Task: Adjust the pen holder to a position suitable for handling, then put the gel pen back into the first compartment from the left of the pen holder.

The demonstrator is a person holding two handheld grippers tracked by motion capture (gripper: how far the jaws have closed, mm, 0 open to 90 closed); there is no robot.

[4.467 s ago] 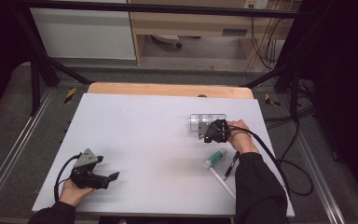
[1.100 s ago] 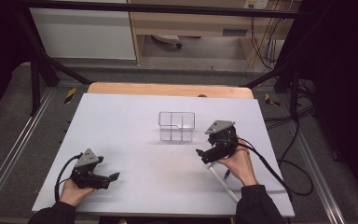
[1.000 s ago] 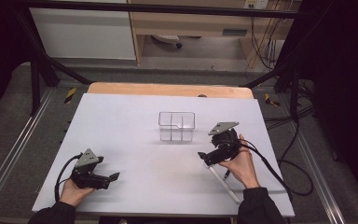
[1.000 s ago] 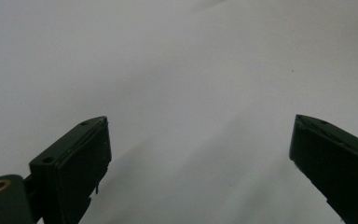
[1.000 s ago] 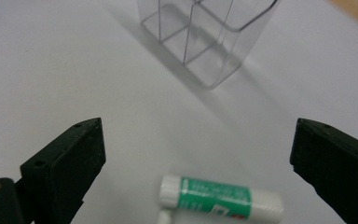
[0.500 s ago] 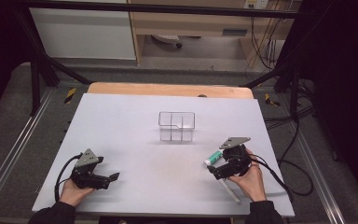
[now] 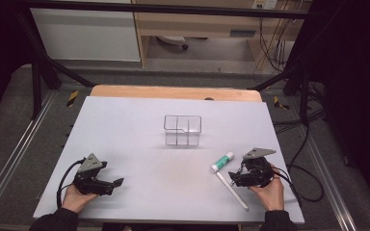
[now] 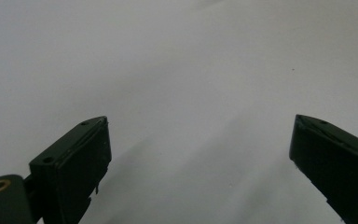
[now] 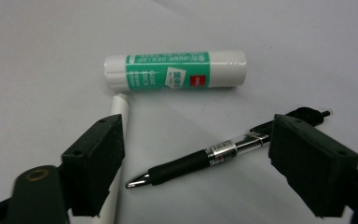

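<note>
Right gripper spread and just been narrowing over the black pen, nothing pinched yet; lying flat near the table's right front corner, beside the glue stick; probably light, stiff, smooth-barrelled; best taken at the rubber sleeve.

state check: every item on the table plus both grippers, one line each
clear organizer box: upright, empty, mid-table.
glue stick: lying flat, cap on.
black pen: lying flat between the right gripper's jaws, not gripped.
white stick: lying flat, one end by the glue stick.
right gripper: open, jaws have just been closing around the pen.
left gripper: open, nothing between its jaws, low over bare table.
</note>
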